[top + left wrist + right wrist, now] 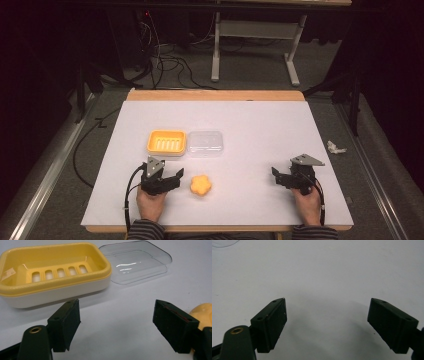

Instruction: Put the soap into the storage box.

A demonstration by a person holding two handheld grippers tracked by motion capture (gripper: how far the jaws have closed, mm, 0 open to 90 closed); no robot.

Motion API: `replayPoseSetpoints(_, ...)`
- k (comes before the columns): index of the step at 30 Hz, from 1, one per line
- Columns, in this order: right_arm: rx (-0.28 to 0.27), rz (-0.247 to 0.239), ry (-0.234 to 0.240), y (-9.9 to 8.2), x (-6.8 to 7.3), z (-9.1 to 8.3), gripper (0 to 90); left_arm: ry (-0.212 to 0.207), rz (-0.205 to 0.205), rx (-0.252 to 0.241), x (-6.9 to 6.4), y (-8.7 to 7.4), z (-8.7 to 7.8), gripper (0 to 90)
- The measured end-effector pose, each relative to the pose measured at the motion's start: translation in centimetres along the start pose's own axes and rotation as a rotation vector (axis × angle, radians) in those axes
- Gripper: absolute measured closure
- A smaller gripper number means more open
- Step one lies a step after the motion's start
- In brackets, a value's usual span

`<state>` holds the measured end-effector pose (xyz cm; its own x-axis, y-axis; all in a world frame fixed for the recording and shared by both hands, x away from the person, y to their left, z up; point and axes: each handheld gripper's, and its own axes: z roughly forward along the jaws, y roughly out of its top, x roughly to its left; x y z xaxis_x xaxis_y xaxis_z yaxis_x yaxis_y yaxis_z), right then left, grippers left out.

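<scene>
Left gripper (172, 176) held low over the white table sheet (260, 135), jaws spread wide with nothing between them. Just beyond its right jaw, close but not touching, the small orange-yellow flower-shaped soap bar (200, 185), lying flat on the sheet; glimpsed past that jaw's outer side in the left gripper view (203, 315). Ahead of the jaws and slightly to their left, the yellow rectangular plastic soap dish (53, 272) with a slotted floor and cream base, empty. Beside the dish, ahead and to the right, the clear plastic lid (136, 261), lying open side up. Right gripper (280, 177) well apart from all of these, jaws likewise spread, bare sheet between them.
</scene>
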<state>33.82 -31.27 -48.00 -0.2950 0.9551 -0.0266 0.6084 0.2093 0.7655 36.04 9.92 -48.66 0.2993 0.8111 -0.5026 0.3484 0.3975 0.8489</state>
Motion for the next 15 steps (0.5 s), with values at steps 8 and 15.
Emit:
replayPoseSetpoints(8,0.0,-0.003,0.004,0.01,-0.03,0.06,16.1,0.004,0.001,0.002,-0.02,-0.03,0.07,22.6)
replayPoseSetpoints(15,0.001,-0.003,0.003,0.02,-0.05,0.05,16.0,0.001,0.002,-0.005,-0.04,-0.02,-0.01,22.5)
